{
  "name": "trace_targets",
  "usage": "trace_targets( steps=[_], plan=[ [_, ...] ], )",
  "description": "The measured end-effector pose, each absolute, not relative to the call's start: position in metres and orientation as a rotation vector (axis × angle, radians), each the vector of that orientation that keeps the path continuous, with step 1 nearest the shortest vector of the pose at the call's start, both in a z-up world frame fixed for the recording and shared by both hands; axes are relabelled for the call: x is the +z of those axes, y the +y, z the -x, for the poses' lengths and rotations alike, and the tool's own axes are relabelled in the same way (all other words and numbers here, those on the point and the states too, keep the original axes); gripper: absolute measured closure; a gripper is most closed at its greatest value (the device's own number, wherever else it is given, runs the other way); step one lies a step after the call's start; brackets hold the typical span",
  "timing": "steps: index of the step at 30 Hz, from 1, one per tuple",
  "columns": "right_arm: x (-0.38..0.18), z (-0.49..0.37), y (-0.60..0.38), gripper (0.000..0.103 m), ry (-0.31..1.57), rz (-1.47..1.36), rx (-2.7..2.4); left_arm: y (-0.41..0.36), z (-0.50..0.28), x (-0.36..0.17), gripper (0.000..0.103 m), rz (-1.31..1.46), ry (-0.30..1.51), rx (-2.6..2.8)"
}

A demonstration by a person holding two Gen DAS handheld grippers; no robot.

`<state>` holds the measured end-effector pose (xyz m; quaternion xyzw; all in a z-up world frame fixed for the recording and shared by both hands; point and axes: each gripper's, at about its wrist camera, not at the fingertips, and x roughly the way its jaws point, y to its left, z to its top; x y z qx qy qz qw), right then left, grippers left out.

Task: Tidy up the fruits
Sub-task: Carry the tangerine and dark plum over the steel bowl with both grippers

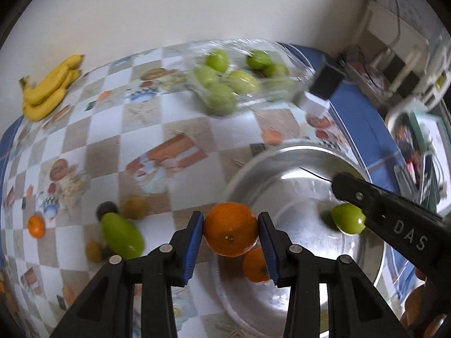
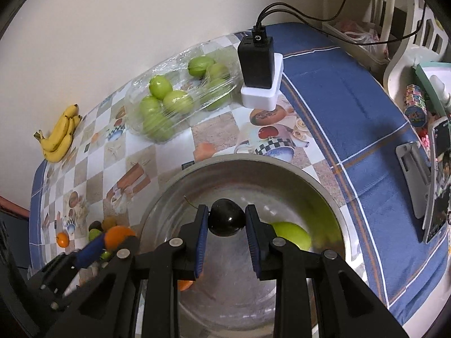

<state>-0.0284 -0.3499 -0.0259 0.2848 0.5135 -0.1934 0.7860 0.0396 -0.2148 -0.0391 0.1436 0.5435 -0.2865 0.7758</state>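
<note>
While the steel bowl (image 2: 324, 197) sits at the near edge of the table (image 2: 352, 98), both grippers are over it, each with a catch. Left gripper (image 1: 230, 229): clamped tight on an orange (image 1: 230, 228), blue pads pressed to both its sides, held right above the bowl's left rim. Just beneath it, inside the bowl, a second orange (image 1: 253, 264) peeks out. Right gripper (image 2: 227, 221): closed on a dark round fruit (image 2: 227, 221), glossy and near black, hanging over the middle of the bowl. A green fruit (image 2: 293, 235) lies on the bowl's floor to the right of it, and a loose thin stem (image 2: 189, 201) lies on the metal near the bowl's left wall.

Left of the bowl, on the checkered tablecloth (image 1: 98, 152), a scatter of strays: a green mango (image 1: 122, 235), a small orange fruit (image 1: 36, 226) farther out, and a few small brownish and dark fruits too blurred to name. Beyond the bowl, a clear plastic pack of green fruits (image 2: 174, 101) rests on the table, wrapped in film. Just right of that pack, a black charger (image 2: 258, 62) stands on a white box (image 2: 260, 94), cables running off it. Far beyond the bowl to the left, by the wall, a bunch of bananas (image 2: 60, 136).
</note>
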Motion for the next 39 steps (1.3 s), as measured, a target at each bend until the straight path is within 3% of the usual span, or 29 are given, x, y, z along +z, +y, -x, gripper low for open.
trace_targets(
  steps=[39],
  plan=[
    [-0.073, 0.027, -0.345, 0.074, 1.230, -0.671, -0.433, -0.247, -0.022, -0.070, 0.057, -0.432, 1.179, -0.679]
  ],
)
